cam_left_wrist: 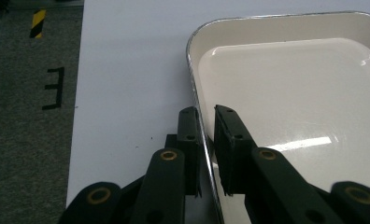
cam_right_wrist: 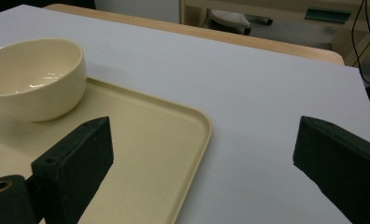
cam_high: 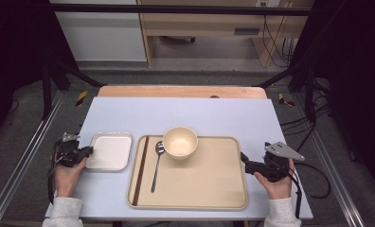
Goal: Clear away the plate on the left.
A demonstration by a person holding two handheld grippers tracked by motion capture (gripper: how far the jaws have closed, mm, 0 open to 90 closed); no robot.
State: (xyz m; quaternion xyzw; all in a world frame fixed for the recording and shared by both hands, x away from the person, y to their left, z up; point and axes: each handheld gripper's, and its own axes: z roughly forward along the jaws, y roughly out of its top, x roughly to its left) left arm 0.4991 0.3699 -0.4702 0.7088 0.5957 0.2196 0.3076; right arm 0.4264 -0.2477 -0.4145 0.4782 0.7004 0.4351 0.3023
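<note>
Left gripper pinching the near-left rim of a small white dish; right gripper idle and open beside the tray.

High view: the dish, shallow and rounded-rectangular, lies at 3 o'clock from the left hand, long axis running away from the person. The beige tray holds a bowl, spoon and chopsticks.
Left gripper view: jaws straddle the glossy, metal-edged dish rim, narrowed almost onto it; contact unclear.
Right gripper view: jaws spread wide, nothing between them; matte tray edge, bowl at 10 o'clock.
</note>
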